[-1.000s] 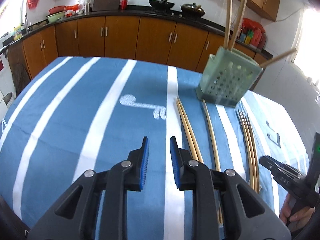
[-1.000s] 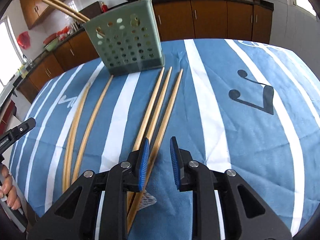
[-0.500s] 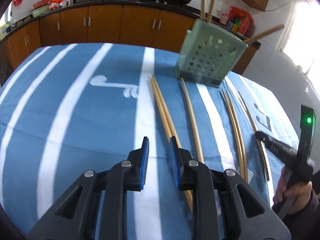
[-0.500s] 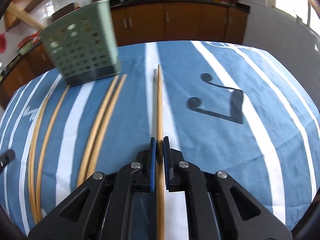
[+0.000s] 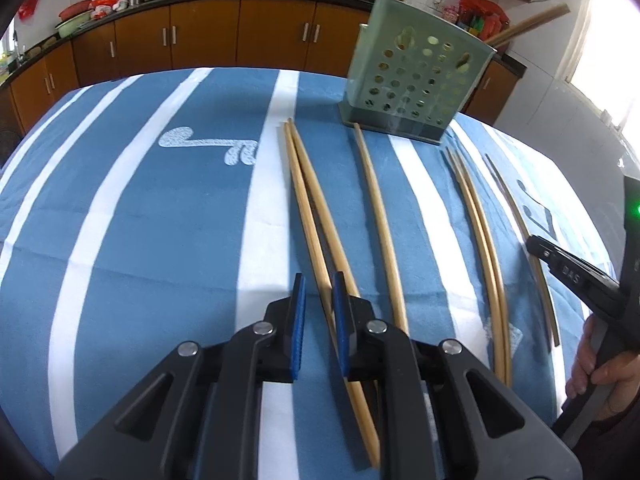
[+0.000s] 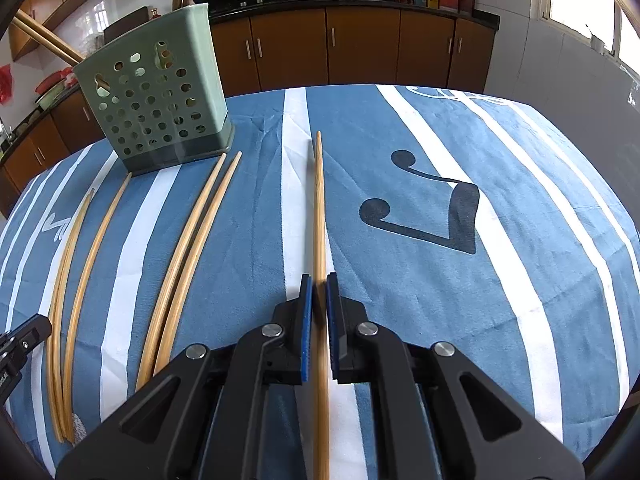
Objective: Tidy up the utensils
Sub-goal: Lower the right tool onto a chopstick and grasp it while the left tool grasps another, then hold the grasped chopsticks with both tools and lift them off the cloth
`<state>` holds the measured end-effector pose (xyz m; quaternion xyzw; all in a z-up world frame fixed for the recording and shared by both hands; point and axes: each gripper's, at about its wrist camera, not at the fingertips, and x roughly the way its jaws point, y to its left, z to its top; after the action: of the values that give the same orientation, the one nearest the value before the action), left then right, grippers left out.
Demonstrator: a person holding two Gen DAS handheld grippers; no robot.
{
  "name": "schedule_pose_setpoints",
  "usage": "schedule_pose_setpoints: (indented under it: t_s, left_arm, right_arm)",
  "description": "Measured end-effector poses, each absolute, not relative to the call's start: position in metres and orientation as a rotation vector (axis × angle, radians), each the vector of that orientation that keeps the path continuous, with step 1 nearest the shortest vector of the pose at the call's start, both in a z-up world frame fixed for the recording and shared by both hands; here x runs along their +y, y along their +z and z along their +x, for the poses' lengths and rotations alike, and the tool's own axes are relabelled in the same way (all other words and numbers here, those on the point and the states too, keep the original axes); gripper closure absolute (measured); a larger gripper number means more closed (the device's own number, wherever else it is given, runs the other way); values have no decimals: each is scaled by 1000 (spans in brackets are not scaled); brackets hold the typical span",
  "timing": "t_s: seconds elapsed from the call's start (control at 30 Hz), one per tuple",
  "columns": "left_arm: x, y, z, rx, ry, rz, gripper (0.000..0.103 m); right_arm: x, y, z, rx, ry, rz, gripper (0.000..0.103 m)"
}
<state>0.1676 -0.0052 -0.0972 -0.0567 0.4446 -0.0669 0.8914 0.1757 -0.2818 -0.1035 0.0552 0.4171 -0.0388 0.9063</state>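
Observation:
A green perforated utensil holder (image 5: pixel 412 80) (image 6: pixel 160 104) stands at the far side of the blue striped tablecloth, with a few chopsticks sticking out of it. Several wooden chopsticks lie on the cloth. My left gripper (image 5: pixel 319 304) is open, its jaws straddling one chopstick of a pair (image 5: pixel 308 200) near the cloth. My right gripper (image 6: pixel 319 304) is shut on a single chopstick (image 6: pixel 319 208), held a little above the cloth and pointing toward the holder's right. Another two chopsticks (image 6: pixel 192 240) lie to its left.
The table's cloth (image 5: pixel 140 220) drops off at its edges. Brown kitchen cabinets (image 5: pixel 240 40) and a counter with pots run behind. The right gripper body and the hand on it (image 5: pixel 592 292) show at the left wrist view's right edge.
My right gripper closed on one chopstick and lifted it off the cloth. My left gripper moved right and down until its open jaws straddle a chopstick of the left pair.

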Motion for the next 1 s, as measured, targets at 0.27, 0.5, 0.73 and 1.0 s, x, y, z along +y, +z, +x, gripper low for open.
schedule_pose_setpoints:
  t_s: [0.27, 0.5, 0.73, 1.0]
  left_arm:
    - [-6, -100, 170, 934, -129, -104, 88]
    - [-5, -100, 173, 922, -87, -78, 94]
    - [24, -99, 205, 911, -28, -74, 95]
    - [51, -98, 230, 887, 5, -79, 94]
  right_arm:
    - [-283, -103, 174, 865, -62, 125, 95]
    - [-277, -103, 169, 854, -52, 83, 95]
    - [-285, -104, 187, 848, -53, 92, 96]
    - [-300, -106, 217, 846, -65, 104, 95]
